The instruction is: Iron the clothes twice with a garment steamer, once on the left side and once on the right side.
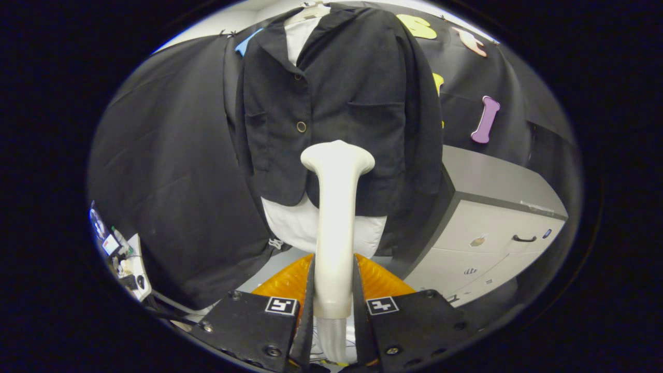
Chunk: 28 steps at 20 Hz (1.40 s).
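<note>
A black jacket (342, 98) hangs on a hanger over a white shirt (300, 223), straight ahead of me. My gripper (334, 290) is shut on the white handle of the garment steamer (335, 217), which stands upright between the fingers. The steamer's flat head (337, 155) sits in front of the jacket's lower middle, just below the gold button (301, 126). Whether the head touches the cloth I cannot tell.
A grey drawer cabinet (492, 228) stands to the right of the jacket. An orange object (290, 282) lies low, just beyond the fingers. A small stand with cables and gadgets (127, 261) sits at the lower left.
</note>
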Each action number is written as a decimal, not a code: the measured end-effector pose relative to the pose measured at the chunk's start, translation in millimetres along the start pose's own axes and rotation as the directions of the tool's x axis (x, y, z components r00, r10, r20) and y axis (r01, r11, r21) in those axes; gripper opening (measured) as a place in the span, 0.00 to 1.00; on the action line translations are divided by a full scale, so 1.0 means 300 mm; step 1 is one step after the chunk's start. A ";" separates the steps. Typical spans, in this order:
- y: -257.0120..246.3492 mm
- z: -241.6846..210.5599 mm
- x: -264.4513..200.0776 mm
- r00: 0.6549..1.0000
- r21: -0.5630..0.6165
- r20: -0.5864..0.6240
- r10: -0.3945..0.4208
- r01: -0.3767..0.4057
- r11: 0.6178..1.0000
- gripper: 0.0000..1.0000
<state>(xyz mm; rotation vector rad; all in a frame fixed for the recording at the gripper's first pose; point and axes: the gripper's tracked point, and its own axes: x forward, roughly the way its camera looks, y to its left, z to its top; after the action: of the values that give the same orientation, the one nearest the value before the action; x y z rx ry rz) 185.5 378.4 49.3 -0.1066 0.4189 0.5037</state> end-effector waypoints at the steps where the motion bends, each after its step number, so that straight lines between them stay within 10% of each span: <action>1: 0.002 0.012 -0.015 1.000 0.004 0.010 0.003 -0.003 1.000 0.36; 28: 0.613 0.757 -0.336 0.853 -0.152 0.453 0.260 -0.213 0.965 0.35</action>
<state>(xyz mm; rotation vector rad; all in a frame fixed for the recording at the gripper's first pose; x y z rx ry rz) 98.0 539.3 298.2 -0.0225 -0.0744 0.7723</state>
